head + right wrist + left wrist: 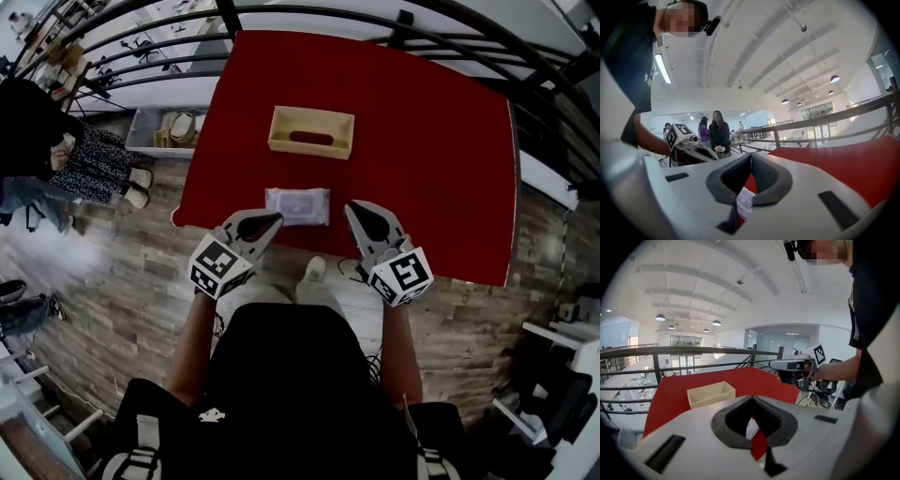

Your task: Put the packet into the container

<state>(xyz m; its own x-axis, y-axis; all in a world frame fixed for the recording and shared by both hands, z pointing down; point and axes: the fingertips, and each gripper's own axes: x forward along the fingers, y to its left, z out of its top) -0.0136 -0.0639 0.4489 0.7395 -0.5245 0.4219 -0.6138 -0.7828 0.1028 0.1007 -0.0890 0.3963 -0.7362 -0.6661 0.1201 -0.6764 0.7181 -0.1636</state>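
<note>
**anon1:** ok so what's happening at the red bench (441,141)? Is the packet in yet?

**anon2:** Nope, not yet. The packet (297,206) is lying flat near the front edge of the bench, right in front of the person. The container (311,131) sits further back, about mid-bench, open side up and more or less straight behind the packet, well apart from it. There's a dark mark inside that I can't make out, but no packet in there.

**anon1:** and the grippers?

**anon2:** The left gripper (277,217) is pinched fully closed with nothing in it, and its tip is just beside the packet's near left corner. The right gripper (354,210) is the same deal: jaws pressed together, empty, just off the packet's right side. I can't tell if either one actually touches it.

**anon1:** why bracket it from both sides like that?

**anon2:** My guess is the packet is flat and looks soft, so there's no obvious edge sticking up to grab. Parking a gripper at each end lets either one go for it, or one can pin it while the other gets under. And with the box lined up dead ahead it's a short, straight carry. Whichever gripper goes first has to open up before anything gets lifted.
</note>
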